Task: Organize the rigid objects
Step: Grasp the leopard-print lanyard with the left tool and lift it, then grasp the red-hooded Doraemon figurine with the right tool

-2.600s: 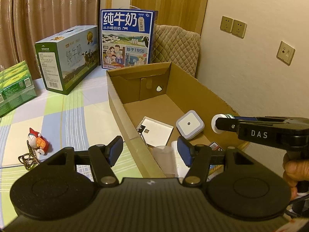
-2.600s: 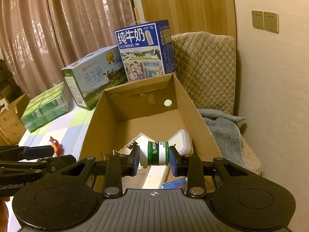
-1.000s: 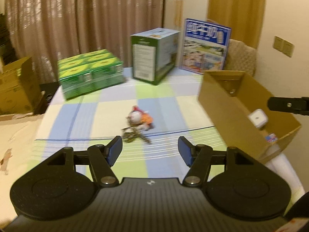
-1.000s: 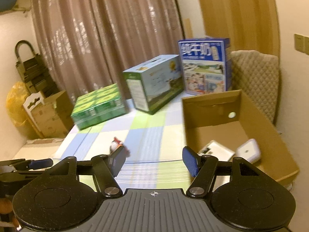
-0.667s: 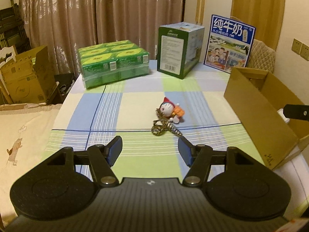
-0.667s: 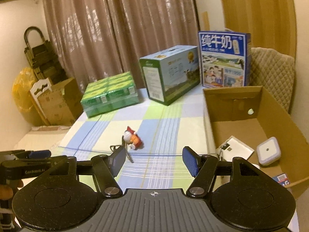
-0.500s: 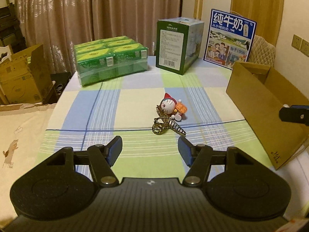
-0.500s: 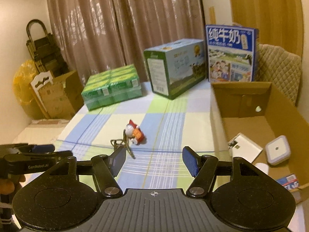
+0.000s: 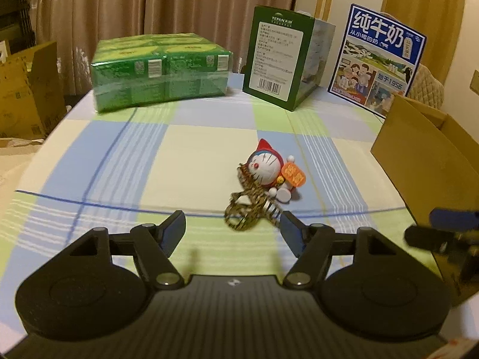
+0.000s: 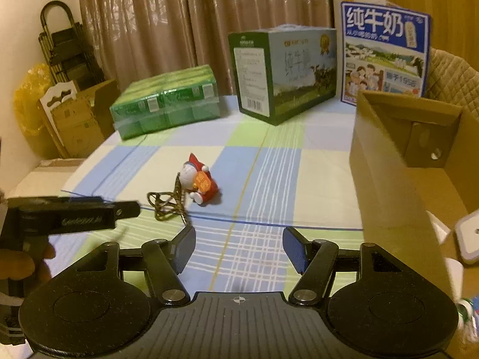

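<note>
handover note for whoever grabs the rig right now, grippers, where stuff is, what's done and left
Left gripper: empty, fingers opening, close to the cat figurine's cord.
Right gripper: open, empty, over bare tablecloth.
Cat figurine: lying mid-table, cord attached.
Done: white square gadget and other small items are in the cardboard box.
Left: pick up the figurine and box it.

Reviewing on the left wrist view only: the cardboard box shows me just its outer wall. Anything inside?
Observer: Yes. A white square device lies inside the cardboard box.
Operator: The right claw? I see only its tip.
Observer: The right claw is open and holding nothing, over the tablecloth.
Operator: Anything left of the floor cartons?
Observer: A yellow bag, behind them.
</note>
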The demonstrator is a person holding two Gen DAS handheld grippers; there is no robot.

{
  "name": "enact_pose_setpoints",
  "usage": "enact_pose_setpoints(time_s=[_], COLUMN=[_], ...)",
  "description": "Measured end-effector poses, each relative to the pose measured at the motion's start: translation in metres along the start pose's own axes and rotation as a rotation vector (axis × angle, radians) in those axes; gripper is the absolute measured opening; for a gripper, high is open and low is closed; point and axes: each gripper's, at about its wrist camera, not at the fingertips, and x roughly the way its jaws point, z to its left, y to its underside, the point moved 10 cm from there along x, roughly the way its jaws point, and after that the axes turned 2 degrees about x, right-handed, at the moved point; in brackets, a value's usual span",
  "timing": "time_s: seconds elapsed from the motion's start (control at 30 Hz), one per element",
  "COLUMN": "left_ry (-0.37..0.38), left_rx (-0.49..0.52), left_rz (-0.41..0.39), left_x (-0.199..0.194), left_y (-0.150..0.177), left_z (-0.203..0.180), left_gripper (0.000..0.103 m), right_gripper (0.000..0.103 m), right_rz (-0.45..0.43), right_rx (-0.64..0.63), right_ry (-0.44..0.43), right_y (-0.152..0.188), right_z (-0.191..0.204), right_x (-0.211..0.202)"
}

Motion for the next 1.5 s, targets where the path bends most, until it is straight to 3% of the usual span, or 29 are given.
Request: enact_pose_setpoints(time_s=[0.3, 0.5, 0.63, 0.9, 1.13, 1.33, 1.5], left_ry=[0.01, -0.015, -0.027, -0.009, -0.001, -0.043, -0.032], left_rx=[-0.046, -0.011, 0.008, 0.11, 0.119, 0.125, 0.075], left_rz=[0.03, 0.074, 0.105, 0.095, 0.113, 0.098, 0.078], left_x=[0.055, 0.075, 0.072, 0.069, 0.06, 0.046, 0.044], left_y=[-0.007, -0.006, -0.001, -0.004, -0.005, -0.006, -0.008], left_z=[-0.014, -0.015, -0.005, -0.001, 0.005, 0.032, 0.049], left_gripper=[0.065, 0.065, 0.064, 0.041, 0.033, 0.033, 0.033], right_gripper=[0.062, 0.062, 0.062, 0.062, 0.062, 0.062, 0.062], right_rz=[0.017, 0.022, 0.023, 0.02, 0.014, 0.01, 0.006], right_rx=[-0.002, 0.014, 0.009, 0.016, -0.027, -0.145, -0.246], right_ry=[0.007, 0.004, 0.0, -0.002, -0.037, -0.104, -0.11], right_y=[0.004, 0.003, 0.002, -0.006, -0.016, -0.029, -0.034], right_z=[-0.014, -0.019, -0.019, -0.018, -0.001, 0.031, 0.05], right_x=[0.037, 0.047, 0.053, 0.064, 0.078, 0.105, 0.133])
